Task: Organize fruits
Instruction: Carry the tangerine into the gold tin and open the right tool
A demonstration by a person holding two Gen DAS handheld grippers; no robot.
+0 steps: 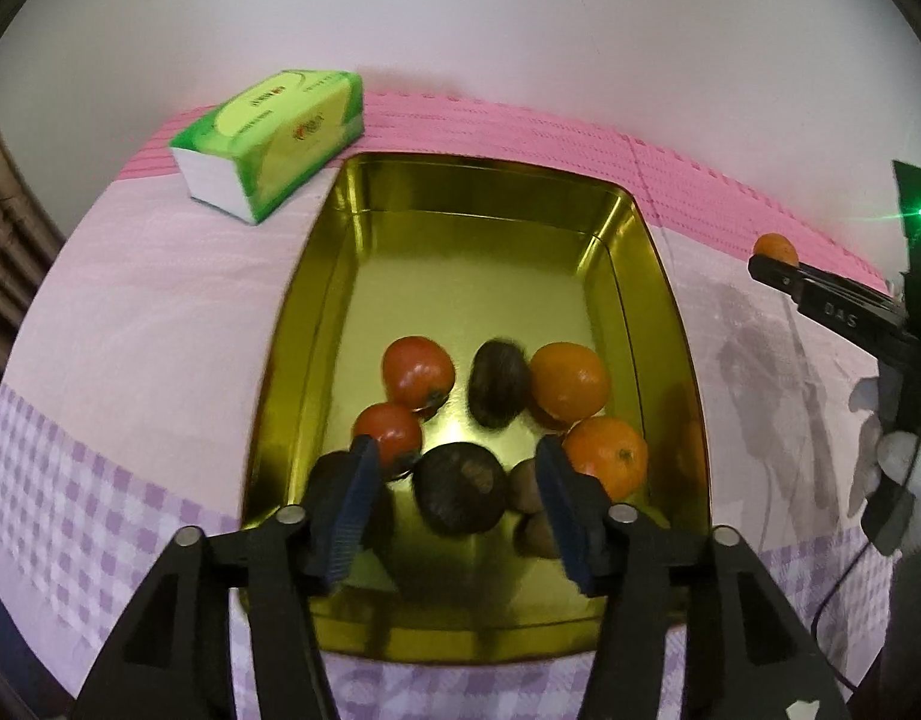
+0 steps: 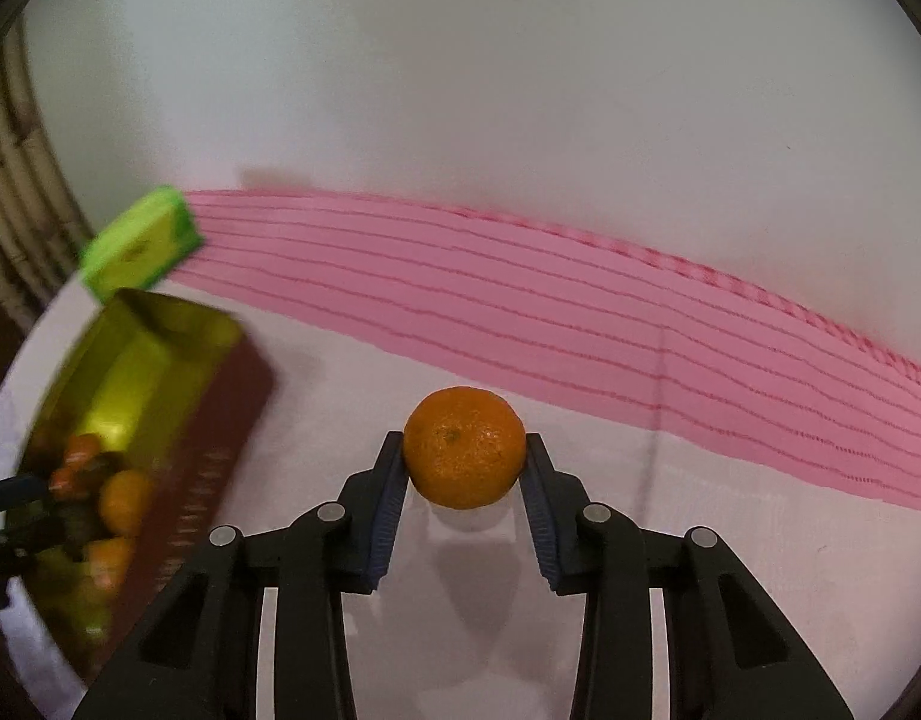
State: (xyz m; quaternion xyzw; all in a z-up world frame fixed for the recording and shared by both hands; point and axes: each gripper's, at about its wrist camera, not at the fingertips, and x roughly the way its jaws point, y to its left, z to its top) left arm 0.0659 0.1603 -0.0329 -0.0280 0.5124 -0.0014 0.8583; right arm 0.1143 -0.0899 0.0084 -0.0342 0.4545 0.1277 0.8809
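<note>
fruits lie together at the near end of a gold tray (image 1: 352, 276) on the table (image 1: 160, 312): two red tomatoes (image 1: 417, 372), two oranges (image 1: 569, 383) and several dark round fruits (image 1: 460, 495). the left tool (image 1: 457, 495) hangs over them with its jaws apart, gripping nothing. the right tool (image 2: 465, 489) is clamped on a mandarin (image 2: 464, 447), raised above the cloth to the right of the tray. a green tissue pack (image 1: 274, 141) sits beside the tray's far left corner.
</note>
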